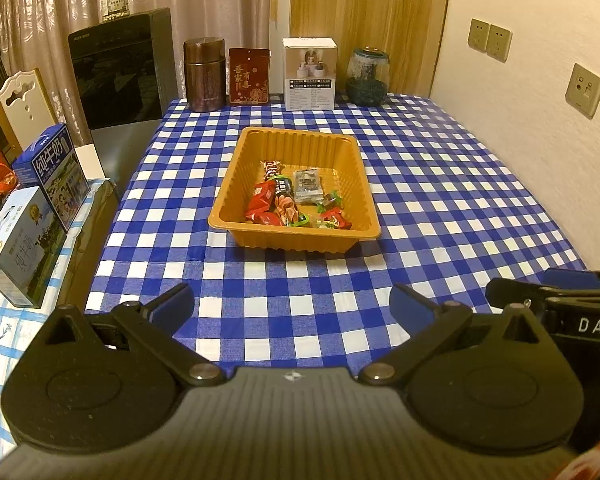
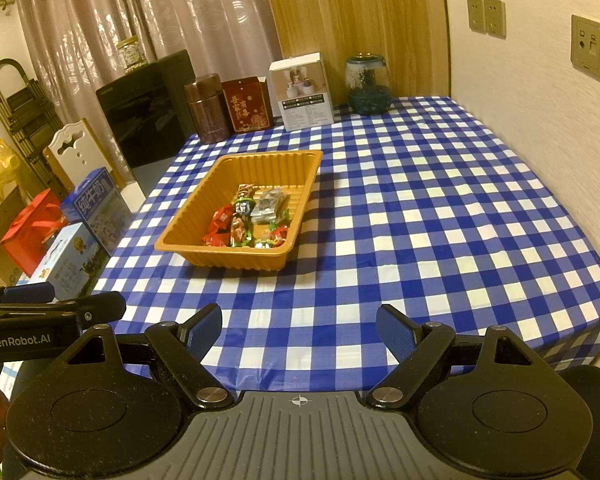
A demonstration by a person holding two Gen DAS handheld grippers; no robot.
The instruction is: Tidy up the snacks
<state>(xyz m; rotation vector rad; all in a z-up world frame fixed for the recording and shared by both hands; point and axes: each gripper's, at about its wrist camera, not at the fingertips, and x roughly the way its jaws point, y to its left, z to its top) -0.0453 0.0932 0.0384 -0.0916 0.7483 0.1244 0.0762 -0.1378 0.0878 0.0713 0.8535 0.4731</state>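
Sitting near the middle of the checked table, the orange tray is the landmark for everything else. All the wrapped snacks in sight lie inside it, heaped toward its near end: red packets, a clear grey packet and small green-twisted sweets, while its far end is bare. No loose snack shows on the cloth around the tray, so the gathering looks finished, or close to it, judging only from how things lie.

On the near side of the tray, well apart from it, the left claw hovers over the cloth with its blue-padded fingers spread wide and nothing between them. The right claw hangs beside it, likewise spread and empty, seeing the tray off to its left. Both tilt downward toward the tray, a pose that probably keeps the whole tray in view and either claw free to reach in.

Beyond the tray, along the far edge of the table, stand a brown canister, a red box, a white box and a glass jar, lined up out of the working area. Left of the tray, off the table, milk cartons rest on a lower surface.
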